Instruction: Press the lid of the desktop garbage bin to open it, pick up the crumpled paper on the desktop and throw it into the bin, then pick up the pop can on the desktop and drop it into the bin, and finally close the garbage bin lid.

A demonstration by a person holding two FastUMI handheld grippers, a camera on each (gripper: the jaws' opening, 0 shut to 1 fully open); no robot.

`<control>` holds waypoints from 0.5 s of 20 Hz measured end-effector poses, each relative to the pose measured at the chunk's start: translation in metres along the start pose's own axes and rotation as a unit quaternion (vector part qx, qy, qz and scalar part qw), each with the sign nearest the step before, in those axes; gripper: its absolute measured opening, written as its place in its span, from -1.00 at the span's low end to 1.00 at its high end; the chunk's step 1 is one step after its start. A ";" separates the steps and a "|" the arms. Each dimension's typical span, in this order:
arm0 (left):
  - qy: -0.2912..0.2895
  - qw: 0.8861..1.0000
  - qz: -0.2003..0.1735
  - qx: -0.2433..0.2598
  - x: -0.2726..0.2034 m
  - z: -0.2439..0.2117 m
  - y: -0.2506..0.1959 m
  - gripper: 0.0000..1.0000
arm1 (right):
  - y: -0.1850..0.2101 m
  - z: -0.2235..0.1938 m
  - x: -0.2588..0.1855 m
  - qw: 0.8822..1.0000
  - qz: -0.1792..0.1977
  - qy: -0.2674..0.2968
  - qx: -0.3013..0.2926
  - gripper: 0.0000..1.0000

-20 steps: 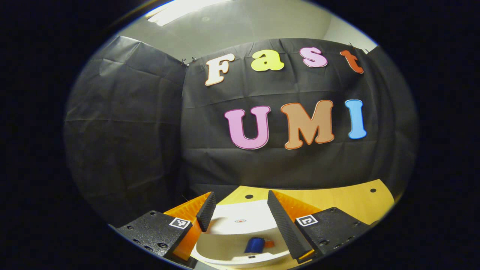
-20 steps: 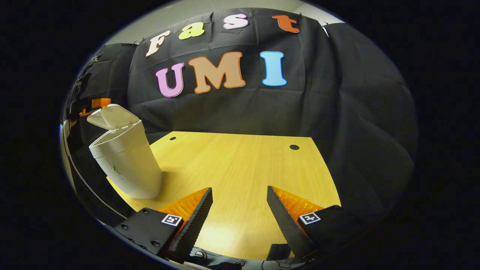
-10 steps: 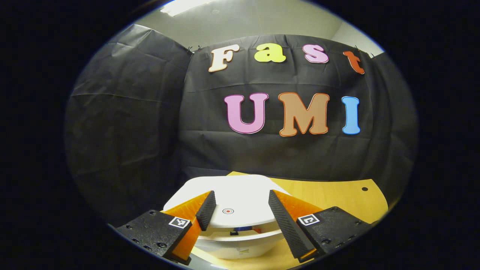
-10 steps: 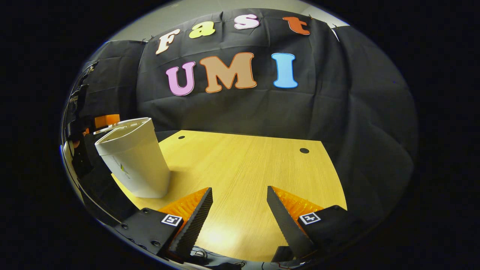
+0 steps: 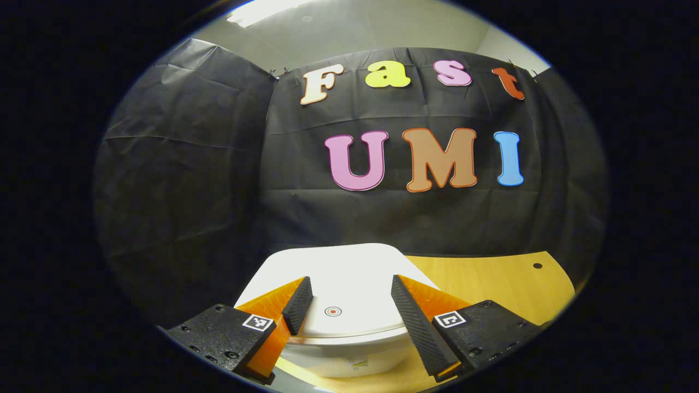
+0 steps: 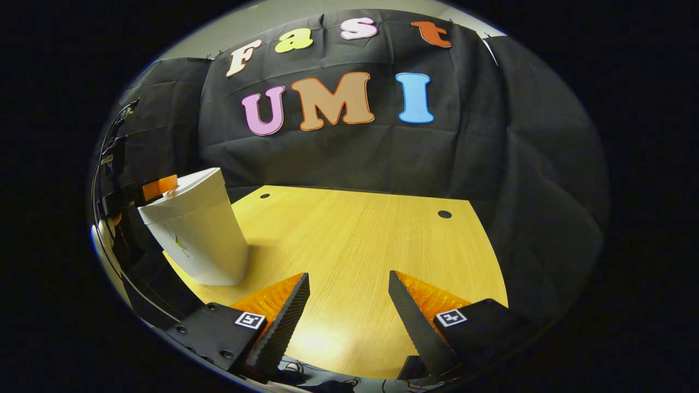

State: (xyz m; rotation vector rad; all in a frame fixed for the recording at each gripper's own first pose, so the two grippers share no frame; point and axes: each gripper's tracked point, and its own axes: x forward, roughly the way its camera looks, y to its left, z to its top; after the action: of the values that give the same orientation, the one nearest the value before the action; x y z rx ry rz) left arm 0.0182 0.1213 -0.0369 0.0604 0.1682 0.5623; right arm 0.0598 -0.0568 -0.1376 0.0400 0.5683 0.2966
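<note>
The white desktop bin [image 6: 199,234] stands at the left of the wooden table [image 6: 360,245] in the right gripper view, its lid down. In the left gripper view the white lid [image 5: 341,284] with a small round red mark [image 5: 332,311] lies flat just under my left gripper [image 5: 349,292], which is open and resting on or just over it. The left gripper's fingers [image 6: 160,186] show at the bin's top edge in the right gripper view. My right gripper [image 6: 348,289] hangs open over bare table, right of the bin, with nothing between its fingers.
Two small dark holes [image 6: 444,214] mark the far part of the tabletop. The black cloth wall closes the back and both sides. Cables [image 6: 295,371] hang below the table's near edge.
The lid has swung down from open to flat on the bin, hiding the blue can seen inside a second ago. My left gripper came down with it. The right gripper barely moved.
</note>
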 end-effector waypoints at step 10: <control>-0.023 1.000 0.006 -0.013 0.004 -0.008 -0.003 0.87 | 0.013 0.003 0.015 1.000 0.010 0.007 -0.004 0.94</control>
State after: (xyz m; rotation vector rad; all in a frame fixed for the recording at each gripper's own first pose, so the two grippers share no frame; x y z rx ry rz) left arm 0.0220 0.1209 -0.0460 0.0492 0.1167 0.5753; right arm 0.0696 -0.0400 -0.1416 0.0362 0.5802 0.3189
